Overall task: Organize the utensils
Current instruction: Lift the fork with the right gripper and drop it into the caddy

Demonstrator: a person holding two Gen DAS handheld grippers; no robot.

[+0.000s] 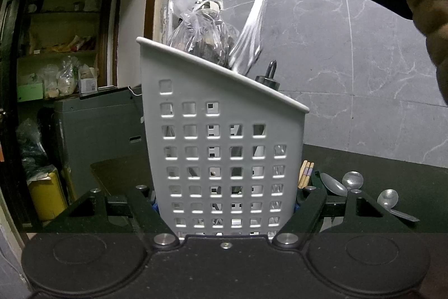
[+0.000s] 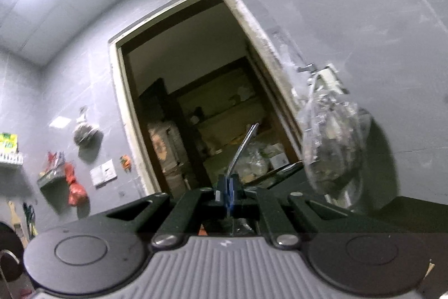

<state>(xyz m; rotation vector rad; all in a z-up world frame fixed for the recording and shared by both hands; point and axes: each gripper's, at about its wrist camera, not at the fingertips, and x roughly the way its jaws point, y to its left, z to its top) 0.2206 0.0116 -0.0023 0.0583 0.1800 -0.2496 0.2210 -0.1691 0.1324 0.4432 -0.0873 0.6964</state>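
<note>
the left gripper (image 1: pixel 226 203) is clamped around the white holder (image 1: pixel 224 147) on the counter (image 1: pixel 378 164), and the right gripper (image 2: pixel 229 187), closed on a metal utensil (image 1: pixel 252 30), hangs above the holder's sloped rim, the long axis pointing down into it.

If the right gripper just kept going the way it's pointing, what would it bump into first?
Probably nothing close: the right gripper, shut on a metal utensil, points up toward the open doorway. Depth is unclear.
</note>
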